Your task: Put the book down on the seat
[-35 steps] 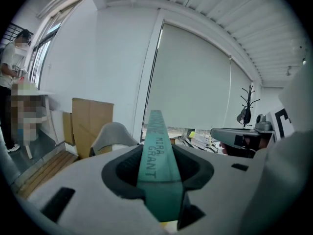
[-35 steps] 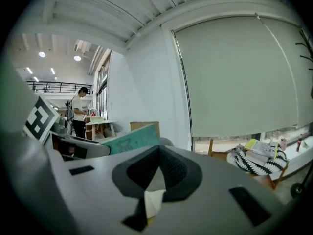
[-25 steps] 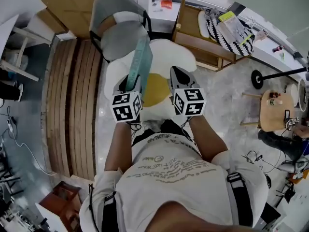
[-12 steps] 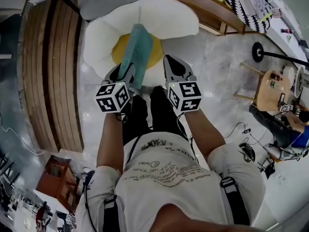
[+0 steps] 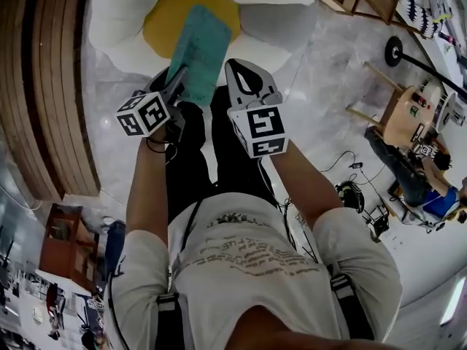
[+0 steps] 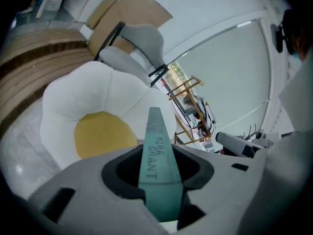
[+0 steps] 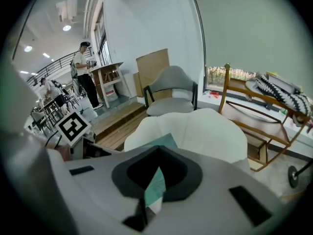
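A teal book (image 5: 198, 49) sticks out forward from my left gripper (image 5: 177, 82), which is shut on its lower end. In the left gripper view its spine (image 6: 156, 146) stands between the jaws of that gripper (image 6: 159, 168). The book hangs over the near part of the seat (image 5: 120, 13), a white flower-shaped cushion with a yellow centre (image 5: 162, 20). My right gripper (image 5: 244, 79) is just right of the book, jaws together with nothing in them. In the right gripper view, the book's corner (image 7: 161, 142) and the white seat (image 7: 195, 129) show past that gripper (image 7: 149, 199).
Wooden decking (image 5: 44, 86) runs along the left. A grey chair (image 7: 171, 89) stands behind the seat, a wooden rack (image 7: 244, 111) to its right. A round wooden stool (image 5: 408, 115), a lamp base (image 5: 394, 49) and a seated person (image 5: 408, 181) are at the right.
Both grippers have come forward to the seat, which now lies right in front. The book has tipped from edge-on to showing its cover over the yellow centre.
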`<control>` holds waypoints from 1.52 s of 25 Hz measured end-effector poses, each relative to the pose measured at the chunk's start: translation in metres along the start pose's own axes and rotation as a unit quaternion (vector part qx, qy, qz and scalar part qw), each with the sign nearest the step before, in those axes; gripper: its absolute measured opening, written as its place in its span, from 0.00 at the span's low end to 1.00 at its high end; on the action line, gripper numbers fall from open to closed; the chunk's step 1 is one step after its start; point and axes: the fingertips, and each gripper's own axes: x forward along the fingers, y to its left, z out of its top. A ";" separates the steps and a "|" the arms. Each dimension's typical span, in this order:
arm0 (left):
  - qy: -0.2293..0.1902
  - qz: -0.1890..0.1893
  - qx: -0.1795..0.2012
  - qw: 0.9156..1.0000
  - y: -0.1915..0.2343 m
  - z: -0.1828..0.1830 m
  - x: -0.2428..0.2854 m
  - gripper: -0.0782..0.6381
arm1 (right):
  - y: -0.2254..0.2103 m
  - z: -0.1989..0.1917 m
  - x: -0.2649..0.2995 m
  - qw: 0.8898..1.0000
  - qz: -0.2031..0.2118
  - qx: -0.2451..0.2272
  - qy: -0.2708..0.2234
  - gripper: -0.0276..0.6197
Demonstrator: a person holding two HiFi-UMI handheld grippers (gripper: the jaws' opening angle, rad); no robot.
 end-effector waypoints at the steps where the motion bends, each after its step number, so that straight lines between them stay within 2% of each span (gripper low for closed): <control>1: -0.007 -0.012 -0.023 1.000 0.007 -0.004 0.005 0.35 | 0.001 -0.009 0.007 1.000 0.001 0.000 0.005 0.09; 4: -0.025 -0.046 -0.076 0.996 0.029 -0.014 0.020 0.35 | -0.001 -0.039 0.028 1.000 -0.003 -0.003 0.023 0.09; 10: -0.035 -0.074 -0.116 0.990 0.071 -0.022 0.048 0.35 | -0.022 -0.085 0.053 0.998 -0.025 -0.016 0.056 0.09; 15: -0.048 -0.107 -0.191 0.974 0.100 -0.033 0.066 0.35 | -0.045 -0.093 0.056 0.997 -0.038 -0.025 0.064 0.09; 18: -0.057 -0.108 -0.230 0.965 0.122 -0.044 0.077 0.35 | -0.057 -0.103 0.059 0.996 -0.050 -0.018 0.070 0.09; 21: -0.066 -0.103 -0.263 0.957 0.145 -0.058 0.086 0.35 | -0.054 -0.121 0.062 0.995 -0.044 -0.014 0.085 0.09; 24: -0.069 -0.088 -0.266 0.958 0.165 -0.068 0.100 0.35 | -0.044 -0.141 0.064 0.995 -0.026 -0.009 0.099 0.09; 27: -0.079 -0.093 -0.277 0.953 0.172 -0.071 0.112 0.35 | -0.035 -0.152 0.067 0.994 -0.006 -0.007 0.108 0.09; 31: -0.069 -0.103 -0.277 0.953 0.170 -0.072 0.125 0.35 | -0.039 -0.154 0.073 0.994 -0.002 -0.009 0.109 0.09; 33: -0.070 -0.102 -0.287 0.950 0.170 -0.074 0.129 0.35 | -0.045 -0.153 0.074 0.994 -0.005 -0.002 0.106 0.09; 36: -0.084 -0.082 -0.320 0.940 0.181 -0.081 0.132 0.36 | -0.054 -0.159 0.073 0.994 -0.013 0.005 0.109 0.09; 38: -0.086 -0.051 -0.330 0.939 0.194 -0.089 0.131 0.37 | -0.054 -0.164 0.073 0.994 -0.014 0.010 0.112 0.09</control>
